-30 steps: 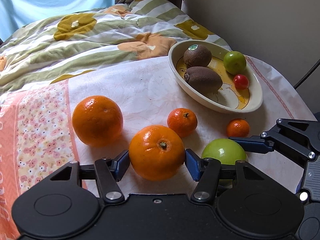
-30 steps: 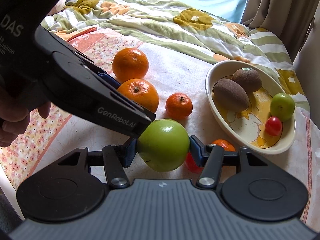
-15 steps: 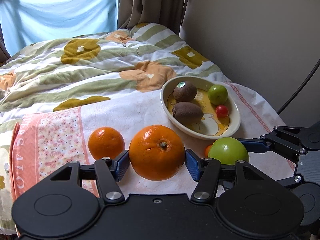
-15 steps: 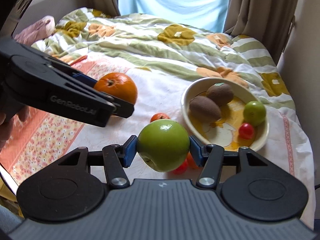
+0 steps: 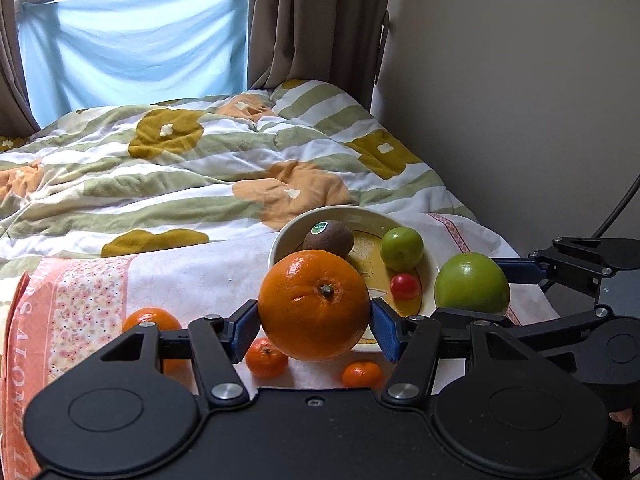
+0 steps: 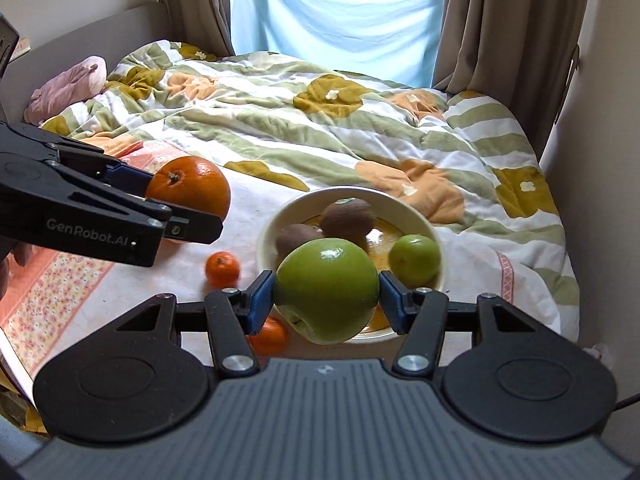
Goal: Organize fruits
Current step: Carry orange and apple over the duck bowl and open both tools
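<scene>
Your bed [image 5: 208, 184], under a rumpled flowered quilt by the curtained window [image 5: 132, 52], is a soft, uneven surface, so the bowl [image 6: 276, 224] could tip or fruit roll off if you drop things in hard. Your left gripper [image 5: 314, 330] has its fingers clamped on the orange [image 5: 314, 304], and your right gripper [image 6: 326, 296] grips the apple [image 6: 326, 290], both above the bowl's near side. It already holds kiwis and small fruit, so either piece may bounce out.

second kiwi [image 6: 295, 237] half hidden behind green apple [image 6: 327, 290]
</scene>
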`<act>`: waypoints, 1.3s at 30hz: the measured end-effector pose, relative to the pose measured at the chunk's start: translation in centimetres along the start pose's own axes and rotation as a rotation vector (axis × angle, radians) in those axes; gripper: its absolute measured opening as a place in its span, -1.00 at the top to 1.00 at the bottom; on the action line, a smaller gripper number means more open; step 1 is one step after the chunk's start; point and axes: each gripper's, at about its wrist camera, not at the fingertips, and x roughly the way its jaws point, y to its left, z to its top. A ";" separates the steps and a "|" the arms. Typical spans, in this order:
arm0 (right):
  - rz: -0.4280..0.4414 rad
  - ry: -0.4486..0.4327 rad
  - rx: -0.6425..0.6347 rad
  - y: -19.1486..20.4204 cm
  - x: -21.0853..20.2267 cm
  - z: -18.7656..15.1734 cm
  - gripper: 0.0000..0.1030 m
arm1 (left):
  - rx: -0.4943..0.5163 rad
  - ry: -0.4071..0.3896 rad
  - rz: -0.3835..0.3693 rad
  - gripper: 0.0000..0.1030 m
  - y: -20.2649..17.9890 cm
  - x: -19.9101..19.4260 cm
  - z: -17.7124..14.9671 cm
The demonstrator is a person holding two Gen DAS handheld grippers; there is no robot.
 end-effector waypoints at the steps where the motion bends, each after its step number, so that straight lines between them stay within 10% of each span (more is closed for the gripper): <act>1: 0.004 0.001 -0.007 -0.9 0.2 0.0 -0.37 | -0.004 0.004 0.005 -0.24 -0.5 0.4 0.1; 27: 0.118 0.058 -0.022 -10.1 6.8 -1.0 -0.37 | 0.041 0.159 0.084 -0.26 -7.0 12.1 -1.2; 31: 0.129 0.054 -0.029 -9.9 7.1 -0.7 -0.37 | 0.048 0.099 0.087 -0.89 -7.0 10.7 -0.8; 39: 0.147 0.034 -0.057 -8.7 7.3 0.6 -0.37 | 0.011 0.092 0.106 -0.89 -5.6 9.3 -0.4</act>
